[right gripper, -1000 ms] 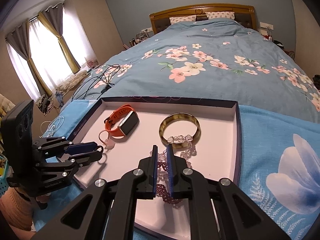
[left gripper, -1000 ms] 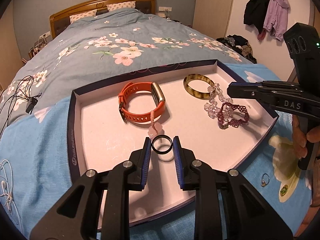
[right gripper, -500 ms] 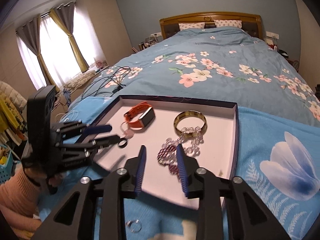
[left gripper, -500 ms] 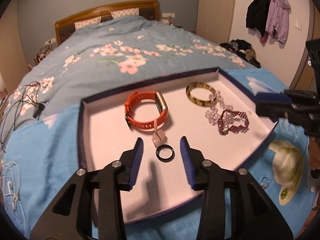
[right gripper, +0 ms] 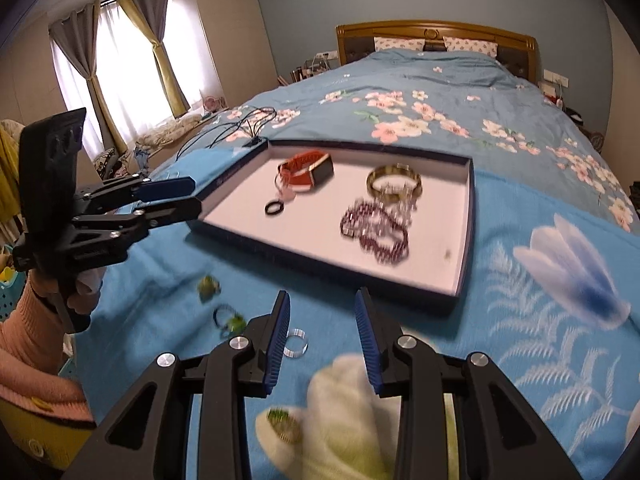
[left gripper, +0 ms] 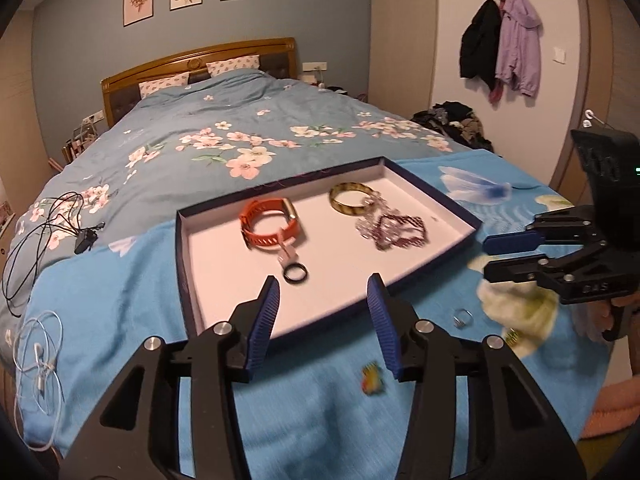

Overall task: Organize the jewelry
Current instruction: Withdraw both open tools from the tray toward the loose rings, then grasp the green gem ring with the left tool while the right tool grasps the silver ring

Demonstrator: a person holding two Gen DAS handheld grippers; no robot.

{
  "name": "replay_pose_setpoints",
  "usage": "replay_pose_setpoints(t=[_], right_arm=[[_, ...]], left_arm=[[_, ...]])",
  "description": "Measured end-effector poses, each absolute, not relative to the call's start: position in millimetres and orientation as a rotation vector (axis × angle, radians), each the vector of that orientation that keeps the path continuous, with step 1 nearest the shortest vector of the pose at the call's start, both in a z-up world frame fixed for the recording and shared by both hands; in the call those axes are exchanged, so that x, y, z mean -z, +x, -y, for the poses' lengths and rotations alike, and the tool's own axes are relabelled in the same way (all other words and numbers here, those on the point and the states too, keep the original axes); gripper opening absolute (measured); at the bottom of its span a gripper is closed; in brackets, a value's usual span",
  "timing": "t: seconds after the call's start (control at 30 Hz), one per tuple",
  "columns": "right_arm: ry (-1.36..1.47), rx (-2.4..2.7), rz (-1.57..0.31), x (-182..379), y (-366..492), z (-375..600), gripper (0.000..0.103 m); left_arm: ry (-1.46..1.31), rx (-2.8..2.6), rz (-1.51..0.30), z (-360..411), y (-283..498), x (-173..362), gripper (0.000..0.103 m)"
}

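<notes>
A dark-rimmed tray (left gripper: pixel 184 240) (right gripper: pixel 466 240) lies on the bed. In it lie an orange watch (left gripper: pixel 269 224) (right gripper: pixel 306 168), a black ring (left gripper: pixel 296 272) (right gripper: pixel 274 208), an amber bangle (left gripper: pixel 352 198) (right gripper: pixel 394 180), and clear and purple bead bracelets (left gripper: pixel 394 230) (right gripper: pixel 374 232). My left gripper (left gripper: pixel 323 312) (right gripper: pixel 196 198) is open and empty, over the tray's near edge. My right gripper (right gripper: pixel 322 322) (left gripper: pixel 486 256) is open and empty, right of the tray. Loose rings lie on the blue cloth: a silver one (left gripper: pixel 462 317), a clear one (right gripper: pixel 295 343), green ones (right gripper: pixel 208 286) (right gripper: pixel 230 320) (right gripper: pixel 282 426).
A blue flowered cloth (left gripper: pixel 120 300) covers the bed's foot. Black cables (left gripper: pixel 48 232) and a white cable (left gripper: pixel 36 356) lie at the left. A colourful small piece (left gripper: pixel 372 378) lies on the cloth. Coats (left gripper: pixel 504 40) hang on the wall.
Both grippers opened and drew back from the tray. The left one let go of the black ring, which now lies in the tray. The right one left the bead bracelets.
</notes>
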State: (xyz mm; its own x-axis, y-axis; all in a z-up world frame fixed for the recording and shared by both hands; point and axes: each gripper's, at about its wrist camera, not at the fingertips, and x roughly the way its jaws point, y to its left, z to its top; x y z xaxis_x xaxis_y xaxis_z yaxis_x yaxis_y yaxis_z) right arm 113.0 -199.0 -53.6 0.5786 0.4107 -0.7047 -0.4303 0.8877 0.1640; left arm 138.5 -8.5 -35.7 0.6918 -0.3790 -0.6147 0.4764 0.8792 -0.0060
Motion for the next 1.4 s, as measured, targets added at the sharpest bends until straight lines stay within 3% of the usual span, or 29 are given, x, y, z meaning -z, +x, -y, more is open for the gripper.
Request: replay_pose_setpoints(t=[0.63, 0.77, 0.9, 1.13, 1.2, 1.4], right_arm=[[-0.138, -0.491, -0.899, 85, 108, 164, 0.032], [-0.185, -0.472, -0.897, 86, 106, 156, 0.032], [-0.189, -0.467, -0.894, 86, 106, 157, 0.019], [-0.185, -0.468, -0.891, 85, 106, 159, 0.017], [-0.174, -0.473, -0.888, 84, 106, 160, 0.004], [-0.141, -0.471, -0.889, 83, 105, 167, 0.004]], left_arm=[[0.260, 0.646, -0.732, 58, 98, 72, 0.046], [0.248, 0.664, -0.767, 63, 103, 78, 0.042], [0.247, 0.678, -0.803, 68, 109, 85, 0.039], [0.227, 0.695, -0.867, 73, 120, 94, 0.030], [0.215, 0.694, -0.883, 72, 123, 96, 0.024], [0.196, 0.693, -0.893, 71, 126, 98, 0.023]])
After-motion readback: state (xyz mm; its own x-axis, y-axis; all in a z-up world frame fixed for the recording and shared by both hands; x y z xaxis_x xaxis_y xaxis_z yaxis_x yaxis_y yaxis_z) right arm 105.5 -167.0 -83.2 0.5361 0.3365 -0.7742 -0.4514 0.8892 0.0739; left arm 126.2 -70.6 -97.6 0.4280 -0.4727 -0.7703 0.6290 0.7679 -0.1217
